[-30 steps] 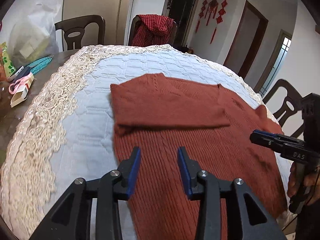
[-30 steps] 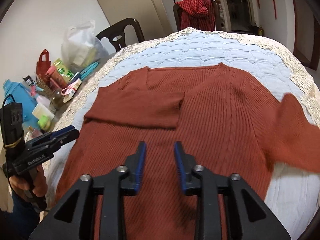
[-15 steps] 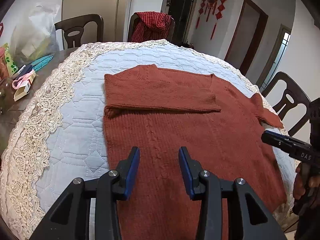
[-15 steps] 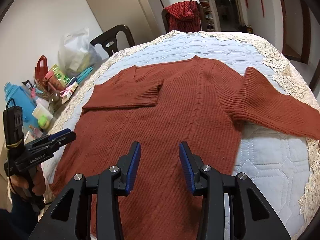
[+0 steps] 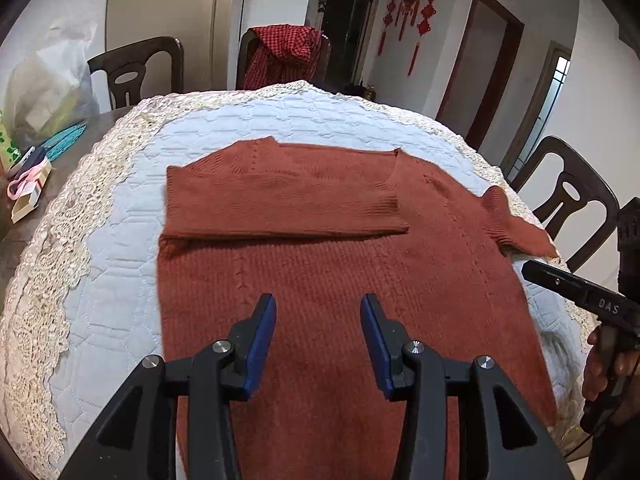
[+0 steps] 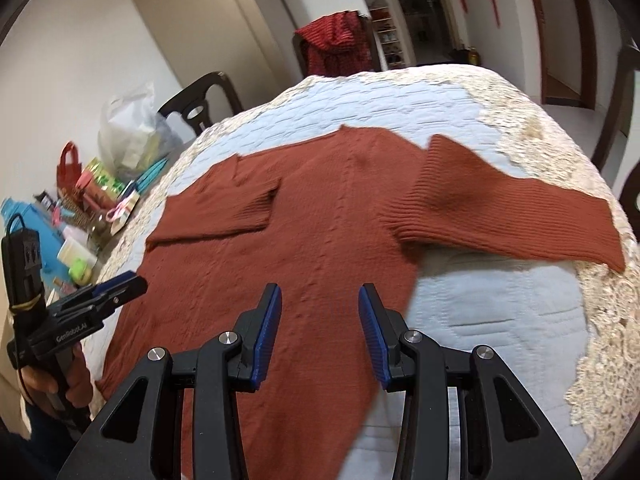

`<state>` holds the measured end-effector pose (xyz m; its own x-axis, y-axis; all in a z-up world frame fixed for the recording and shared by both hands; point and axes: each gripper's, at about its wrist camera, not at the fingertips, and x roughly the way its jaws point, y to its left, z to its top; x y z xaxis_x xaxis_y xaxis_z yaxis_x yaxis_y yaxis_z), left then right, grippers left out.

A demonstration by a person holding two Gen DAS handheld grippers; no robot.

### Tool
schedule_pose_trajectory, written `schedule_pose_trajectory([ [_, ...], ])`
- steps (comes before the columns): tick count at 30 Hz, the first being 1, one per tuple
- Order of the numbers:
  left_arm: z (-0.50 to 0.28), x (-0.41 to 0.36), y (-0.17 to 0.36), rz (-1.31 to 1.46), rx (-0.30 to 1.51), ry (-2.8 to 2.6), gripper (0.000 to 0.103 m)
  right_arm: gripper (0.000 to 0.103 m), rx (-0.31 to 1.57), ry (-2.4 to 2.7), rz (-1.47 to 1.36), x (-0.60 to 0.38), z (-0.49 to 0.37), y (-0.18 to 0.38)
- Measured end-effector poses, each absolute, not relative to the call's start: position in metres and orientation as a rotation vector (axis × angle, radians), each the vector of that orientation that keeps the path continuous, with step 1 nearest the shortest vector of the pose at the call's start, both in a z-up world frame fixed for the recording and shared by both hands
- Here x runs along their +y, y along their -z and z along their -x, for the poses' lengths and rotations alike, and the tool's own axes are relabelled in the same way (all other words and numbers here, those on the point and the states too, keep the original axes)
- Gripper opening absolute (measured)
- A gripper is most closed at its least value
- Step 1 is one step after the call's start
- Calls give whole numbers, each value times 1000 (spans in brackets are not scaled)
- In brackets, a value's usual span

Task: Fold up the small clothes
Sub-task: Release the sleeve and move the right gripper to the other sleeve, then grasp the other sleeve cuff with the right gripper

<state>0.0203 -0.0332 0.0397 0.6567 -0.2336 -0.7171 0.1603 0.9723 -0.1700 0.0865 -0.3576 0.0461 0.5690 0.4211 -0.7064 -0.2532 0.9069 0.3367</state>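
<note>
A rust-red knitted sweater [image 5: 320, 264] [image 6: 312, 240] lies flat on the quilted, lace-edged cloth [image 5: 120, 264] that covers the table. Its left sleeve [image 5: 280, 208] [image 6: 236, 208] is folded across the chest. The right sleeve [image 6: 500, 208] [image 5: 516, 228] stretches out sideways to the table's right edge. My left gripper [image 5: 318, 300] hovers over the sweater's lower body, its jaws opening with nothing between them; it also shows at the left of the right wrist view [image 6: 132, 282]. My right gripper [image 6: 320, 290] hangs open and empty above the sweater's lower right side.
Dark wooden chairs [image 5: 568, 196] ring the table; one at the back carries a red checked garment [image 5: 284, 52]. A plastic bag [image 5: 44, 88] and several small packets and bottles [image 6: 80, 200] crowd the table's left end. Bare quilt [image 6: 500, 312] lies below the outstretched sleeve.
Both grippers drew back towards the near edge of the sweater. The right view swung rightward, so the outstretched right sleeve now shows in full. The left jaws stand slightly wider.
</note>
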Motion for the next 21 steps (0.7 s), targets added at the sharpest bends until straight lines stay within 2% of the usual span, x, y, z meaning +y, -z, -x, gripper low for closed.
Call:
schedule_pose_trajectory([
  [3,-18,-31,-49,97,797,224,47,41,875,-365,-234,-372,-89,-48],
  [6,-18,-24,-53,105,771,208,54,42,866,-320,-263,-391,-91,-49],
  [9,-23,-18,-46,118,792,188,54,45,867,-267,-305,-411,-95,-44],
  [21,-34,-7,-13,143,875,160,54,45,884,-96,-558,-476,-116,-19],
])
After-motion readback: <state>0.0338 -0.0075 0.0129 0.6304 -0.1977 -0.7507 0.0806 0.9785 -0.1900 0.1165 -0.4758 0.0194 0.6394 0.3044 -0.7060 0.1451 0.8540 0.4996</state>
